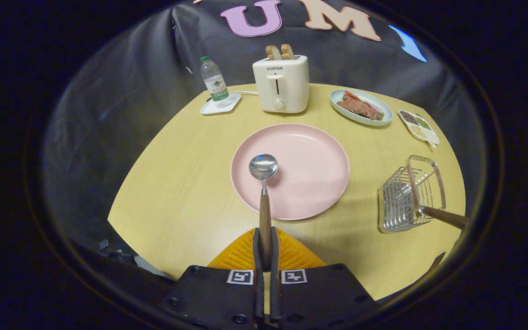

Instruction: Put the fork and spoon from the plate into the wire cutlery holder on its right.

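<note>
My gripper is shut on the spoon's wooden handle. The spoon's metal bowl points away from me and hovers over the left part of the pink plate. The plate lies in the middle of the round wooden table and has nothing else on it. To its right stands the wire cutlery holder. A wooden-handled utensil, likely the fork, sits in it, its handle sticking out toward the table's right edge.
A white toaster with two bread slices stands beyond the plate. A water bottle on a white coaster is left of it. A dish of meat and a small tray of grains lie at the far right.
</note>
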Tool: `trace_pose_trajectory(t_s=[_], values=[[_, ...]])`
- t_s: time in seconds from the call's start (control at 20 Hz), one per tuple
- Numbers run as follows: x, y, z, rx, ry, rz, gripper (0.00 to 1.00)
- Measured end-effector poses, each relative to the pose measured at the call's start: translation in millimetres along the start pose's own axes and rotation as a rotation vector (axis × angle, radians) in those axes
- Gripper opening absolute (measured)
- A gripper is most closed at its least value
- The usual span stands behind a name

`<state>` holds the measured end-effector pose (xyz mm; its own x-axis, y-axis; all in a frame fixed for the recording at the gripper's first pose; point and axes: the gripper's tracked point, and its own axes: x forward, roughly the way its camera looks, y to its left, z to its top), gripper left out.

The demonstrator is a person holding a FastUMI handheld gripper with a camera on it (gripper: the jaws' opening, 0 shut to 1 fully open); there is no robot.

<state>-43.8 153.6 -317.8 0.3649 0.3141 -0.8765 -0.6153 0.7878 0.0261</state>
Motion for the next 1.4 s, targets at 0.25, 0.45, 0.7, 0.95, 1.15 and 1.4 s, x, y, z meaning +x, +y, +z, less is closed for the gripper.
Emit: trace_pose_trajectory(t_s=[0.25,0.45,0.7,0.95,1.15,1.4], values=[[-37.7,-13.6,15.8,-0.012,0.028,0.022,0.08],[-71.3,-30.5,23.4,0.002,0.075,0.026,0.08],[-107.4,-69.3,38.3,0.039,0.125,-0.02,0.08],[-141.4,-121.1,53.6,0.137,0.152,-0.092,0.08],[-148.7,-157.3,55.2,0.147,0.207,-0.15,0.08],[-142.3,-183.3,42.7,0.182,0.329,-0.154,0.08]])
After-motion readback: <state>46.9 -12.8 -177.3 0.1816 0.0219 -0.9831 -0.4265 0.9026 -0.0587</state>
